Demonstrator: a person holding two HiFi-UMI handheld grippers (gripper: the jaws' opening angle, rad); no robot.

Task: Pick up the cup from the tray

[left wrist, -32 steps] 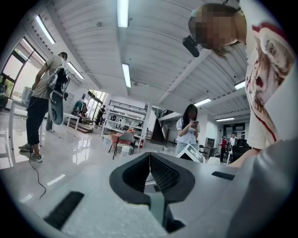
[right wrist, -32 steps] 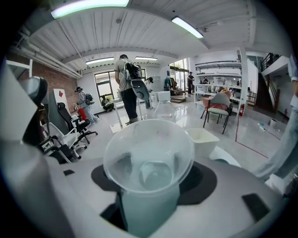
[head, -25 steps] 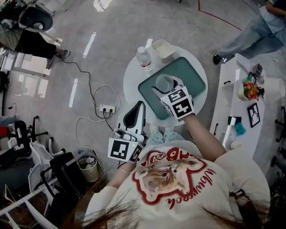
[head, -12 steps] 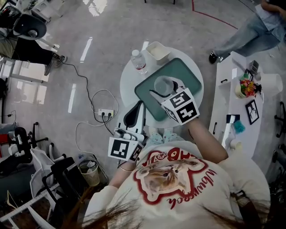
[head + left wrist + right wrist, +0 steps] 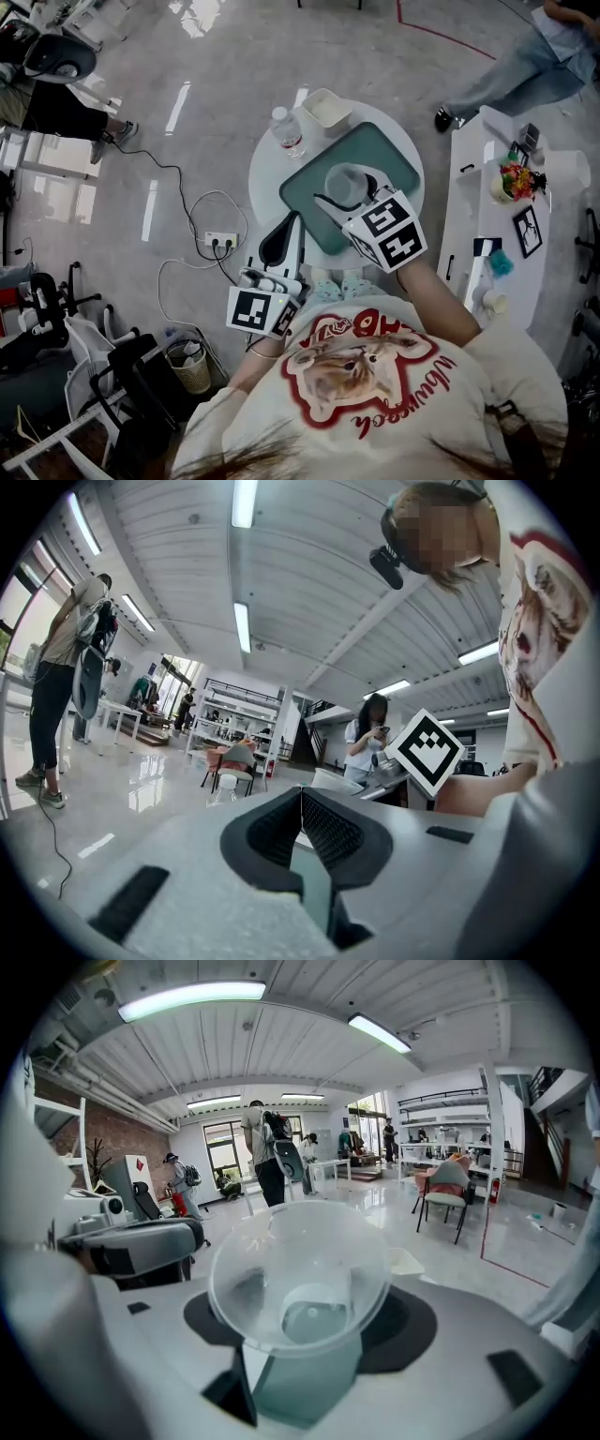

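A round white worktop (image 5: pixel 267 169) is seen from above on a glossy grey floor (image 5: pixel 187 103), on which ceiling lights are mirrored and a red line (image 5: pixel 441 33) is marked. A green tray (image 5: pixel 314 206) is laid across the worktop. Beside its far edge a plastic bottle (image 5: pixel 285 129) is stood upright, with a white box (image 5: pixel 329 106) just beside it.

A clear cup (image 5: pixel 345 178) is gripped between the jaws of the right tool (image 5: pixel 349 187), over the middle of the tray. Whether its base touches the tray cannot be told. In the right gripper view its open mouth is turned towards the camera.

The left tool (image 5: pixel 281 240) is held at the near edge of the worktop. Its jaws are brought together, with nothing between them.

A power strip (image 5: pixel 221 240) and its black cable are laid on the floor to the left. A white side table (image 5: pixel 466 234) with flowers (image 5: pixel 518 183) and a framed picture (image 5: pixel 527 231) is set to the right, and a standing person (image 5: pixel 525 70) is seen beyond it. A long hall with strip lights is shown in the gripper views.
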